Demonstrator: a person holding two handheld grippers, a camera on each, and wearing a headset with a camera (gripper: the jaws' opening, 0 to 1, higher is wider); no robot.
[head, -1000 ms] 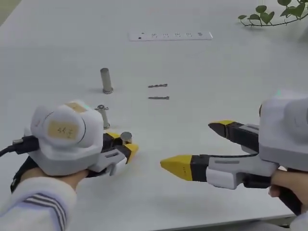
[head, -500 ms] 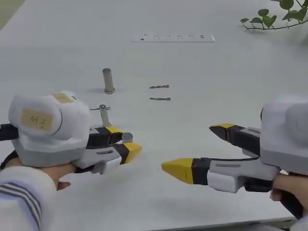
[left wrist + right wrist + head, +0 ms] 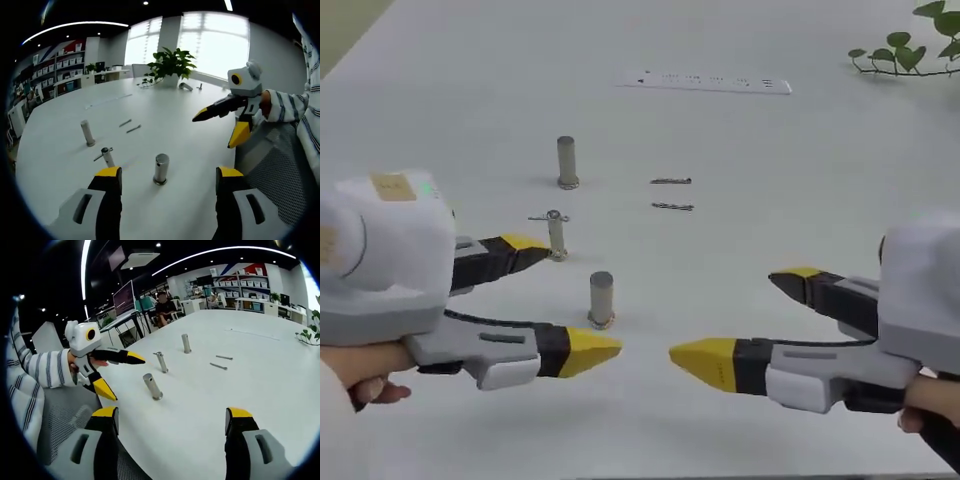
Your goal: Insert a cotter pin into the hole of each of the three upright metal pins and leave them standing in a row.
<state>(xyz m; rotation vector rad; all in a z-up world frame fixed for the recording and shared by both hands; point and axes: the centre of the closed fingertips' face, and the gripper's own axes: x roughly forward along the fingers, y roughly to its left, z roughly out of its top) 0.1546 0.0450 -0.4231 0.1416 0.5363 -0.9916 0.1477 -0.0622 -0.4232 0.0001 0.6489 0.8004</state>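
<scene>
Jaws on both grippers stand wide apart and hold nothing. In the head view the left gripper point(image 3: 583, 297) and the right gripper point(image 3: 722, 315) hover low over the white table point(image 3: 800, 150), yellow tips facing each other across a gap.

Nearest is a bare metal pin point(image 3: 601, 298), upright and untouched, framed by the left gripper's spread jaws. Whether it stands between the tips or just past them is hard to say. That spread looks like readiness to steady the pin while the right gripper fetches a cotter pin.

Next in the row is the middle pin point(image 3: 556, 235), which already carries a cotter pin through its top, so one of three looks done. Behind it the far pin point(image 3: 567, 162) stands bare. The three form a line running away from the person.

Right of the row, well apart from it, two loose cotter pins point(image 3: 672, 194) lie flat and parallel on the right gripper's side, one for each bare pin.

Farthest are a power strip point(image 3: 708, 83) and a trailing plant point(image 3: 910, 50).

The left gripper view looks along the row from low down and shows the crosswise cotter pin point(image 3: 102, 155) plainly. The right gripper view adds a striped sleeve point(image 3: 37, 377) behind the left gripper.
</scene>
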